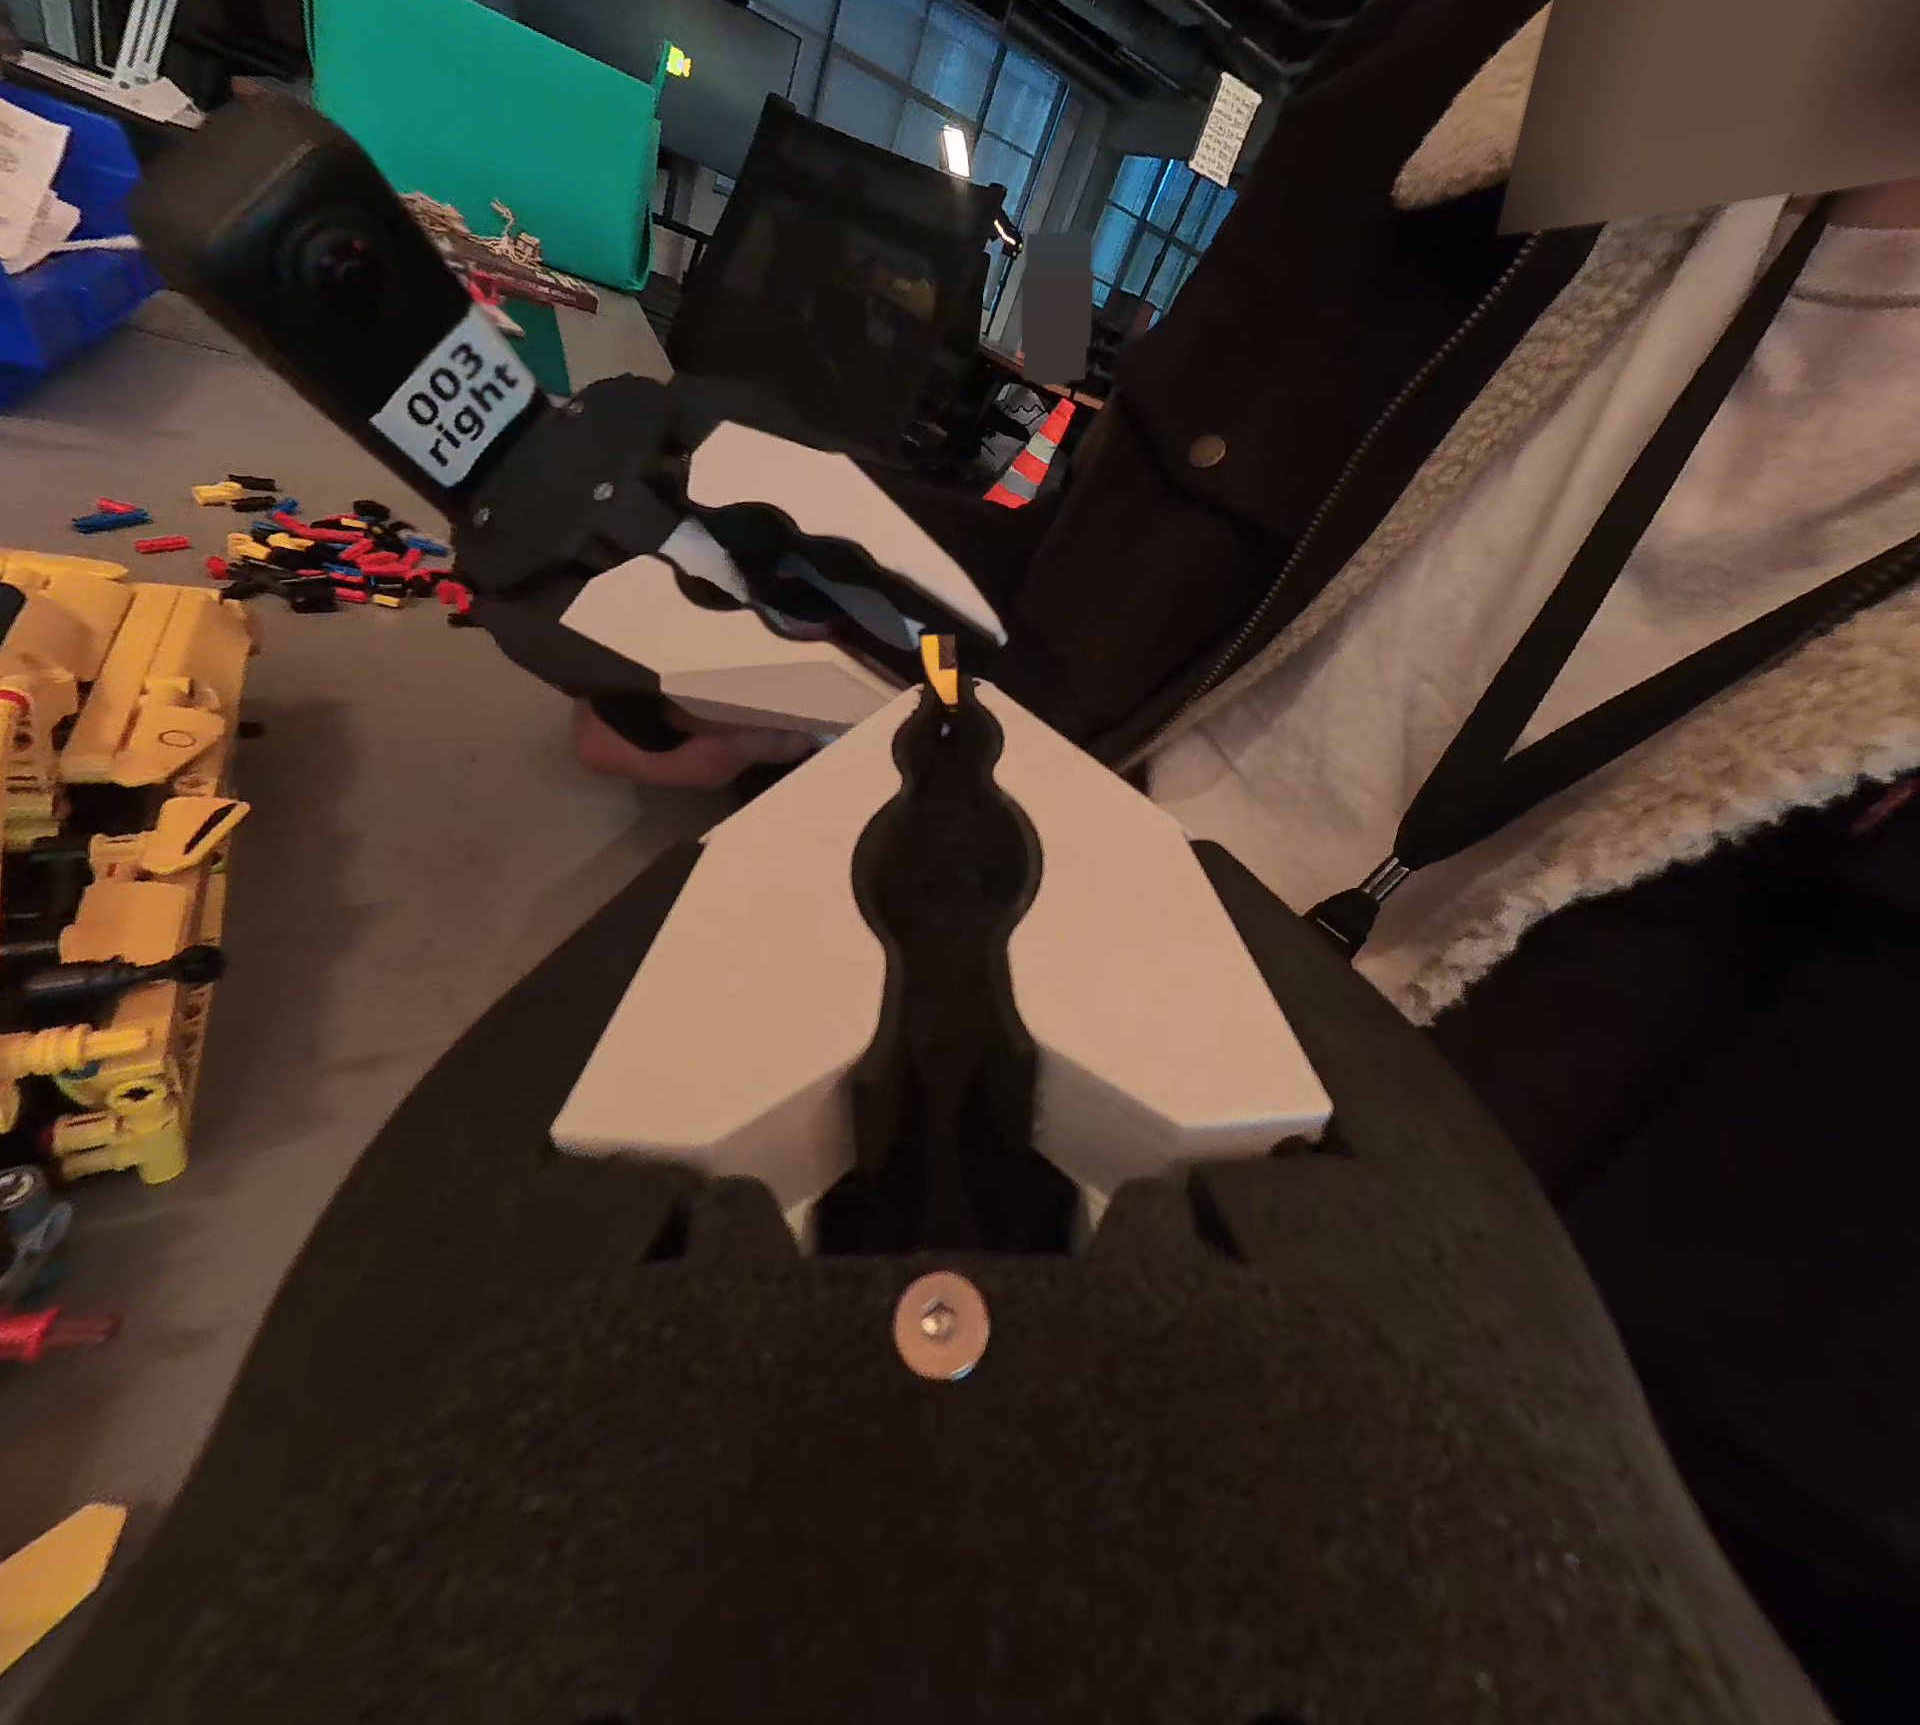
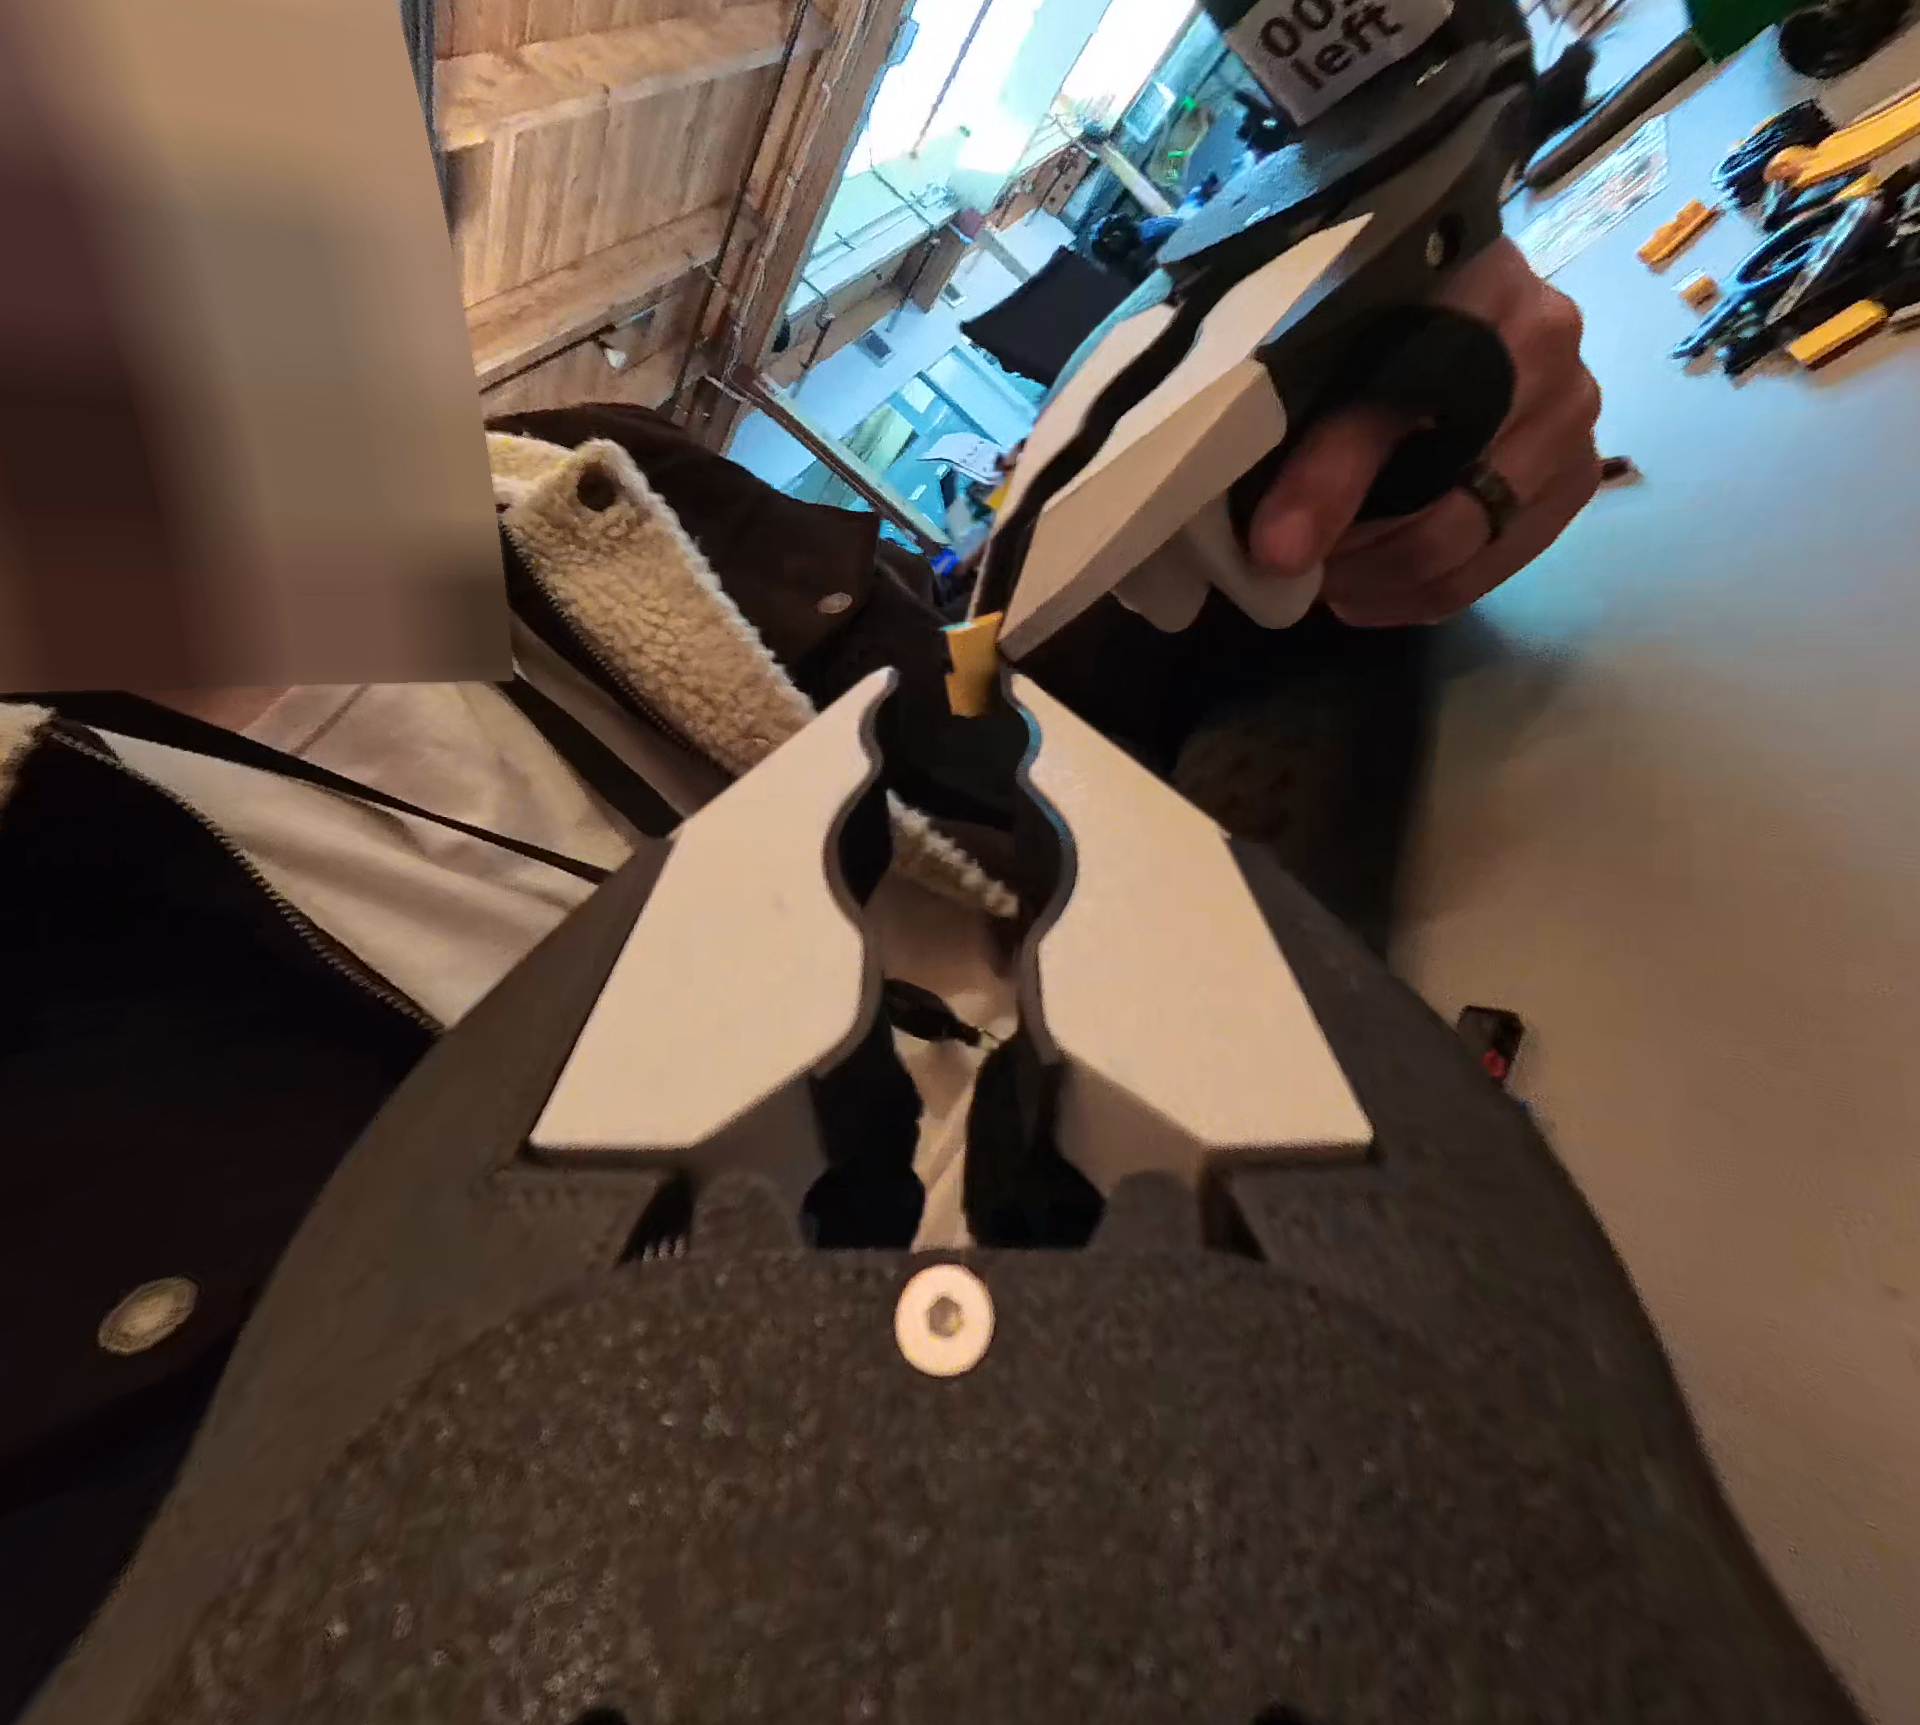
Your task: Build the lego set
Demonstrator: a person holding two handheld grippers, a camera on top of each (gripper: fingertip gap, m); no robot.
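1. The left gripper (image 1: pixel 943 707) and the right gripper (image 2: pixel 951 688) meet tip to tip, up in the air in front of a person's jacket (image 1: pixel 1236 470).
2. A small yellow lego piece (image 1: pixel 941 667) sits between the tips. The left fingers are pinched on it.
3. The right fingers are narrow. I cannot tell if they grip it.
4. A yellow lego model (image 1: pixel 114 802) and loose small pieces (image 1: pixel 312 548) lie on the grey tabletop (image 1: pixel 416 823).

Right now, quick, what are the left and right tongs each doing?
Left tongs: shut on the small yellow piece, pinched at the tips.
Right tongs: tips at the same yellow piece; whether they grip it cannot be told.
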